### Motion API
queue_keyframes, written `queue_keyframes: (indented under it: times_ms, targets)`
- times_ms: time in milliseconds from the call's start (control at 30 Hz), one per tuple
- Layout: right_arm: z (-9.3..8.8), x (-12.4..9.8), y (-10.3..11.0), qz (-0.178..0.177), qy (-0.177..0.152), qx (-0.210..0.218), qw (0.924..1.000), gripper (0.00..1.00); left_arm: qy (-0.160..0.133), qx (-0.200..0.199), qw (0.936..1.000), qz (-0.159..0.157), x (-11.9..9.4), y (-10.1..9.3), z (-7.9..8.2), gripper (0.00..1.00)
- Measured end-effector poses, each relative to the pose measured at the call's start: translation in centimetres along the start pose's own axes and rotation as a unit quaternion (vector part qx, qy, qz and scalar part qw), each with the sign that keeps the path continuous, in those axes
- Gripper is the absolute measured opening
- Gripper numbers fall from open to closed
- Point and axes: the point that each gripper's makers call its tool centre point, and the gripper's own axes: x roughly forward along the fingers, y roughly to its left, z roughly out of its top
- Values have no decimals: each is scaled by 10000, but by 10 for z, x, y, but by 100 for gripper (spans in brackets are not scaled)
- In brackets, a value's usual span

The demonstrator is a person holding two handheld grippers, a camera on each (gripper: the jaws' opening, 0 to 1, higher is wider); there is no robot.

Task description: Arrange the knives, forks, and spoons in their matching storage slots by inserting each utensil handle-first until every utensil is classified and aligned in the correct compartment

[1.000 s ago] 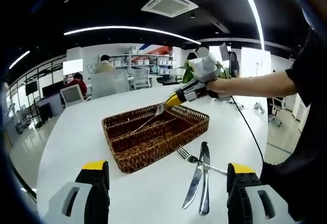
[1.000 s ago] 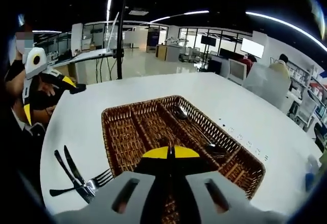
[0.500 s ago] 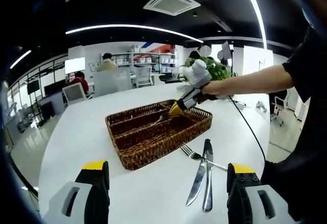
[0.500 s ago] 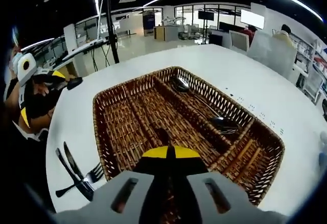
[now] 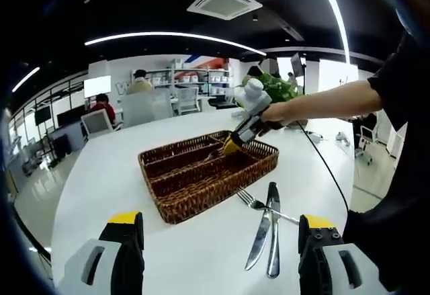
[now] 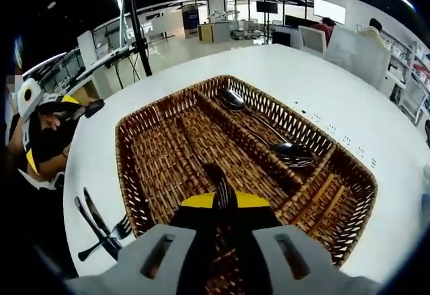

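Observation:
A brown wicker basket [image 6: 131, 194] with three long compartments sits on the white table. Two spoons [image 6: 290, 150] lie in its right-hand compartment. My right gripper [image 6: 216, 199] is shut on the head of a fork [image 6: 216, 177], whose handle points forward, low over the middle compartment. The left gripper view shows that gripper [image 5: 232, 146] at the basket's [image 5: 201, 194] far side. My left gripper [image 5: 218, 241] hangs open above the near table edge. Two knives [image 5: 271, 231] and another fork [image 5: 250, 204] lie crossed on the table just ahead of it.
The round white table [image 5: 101, 174] drops off at its near edge and to the left. The person's arm [image 5: 322, 107] reaches in from the right with a cable hanging under it. Desks, chairs and seated people stand far behind.
My right gripper has come down and forward with the fork, closer over the middle compartment. My left gripper has stayed nearly still.

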Motion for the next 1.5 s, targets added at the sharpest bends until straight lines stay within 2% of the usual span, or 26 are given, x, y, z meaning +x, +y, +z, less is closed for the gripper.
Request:
queue_keyframes:
  times_ms: [133, 500, 533, 633, 733, 833, 1167, 1500]
  targets:
    - [-1, -2, -5, -130, 16, -7, 9999, 14, 26, 25, 10000, -36, 2, -1, -1, 100]
    - [-6, -13, -6, -214, 19, -67, 9997, 16, -2, 72, 10000, -62, 4, -3, 3, 100]
    - [-6, -16, -5, -241, -13, -70, 9997, 18, -10, 71, 10000, -58, 4, -3, 3, 100]
    - [5, -25, 0, -420, -405, -25, 9983, 25, -23, 75, 10000, -42, 3, -2, 5, 100]
    - [8, -34, 6, -578, -608, -24, 9965, 31, -29, 89, 9999, -50, 4, -2, 6, 100]
    - [9, -41, 11, -680, -777, 34, 9946, 33, -61, 101, 9999, -73, 4, -1, 9, 100]
    - [7, -64, 18, -913, -1054, 164, 9901, 43, -114, 104, 9999, -63, 6, 2, 18, 100]
    - [-1, -86, 32, -1144, -1169, 40, 9865, 52, -107, 84, 9998, -126, 9, 0, 21, 100]
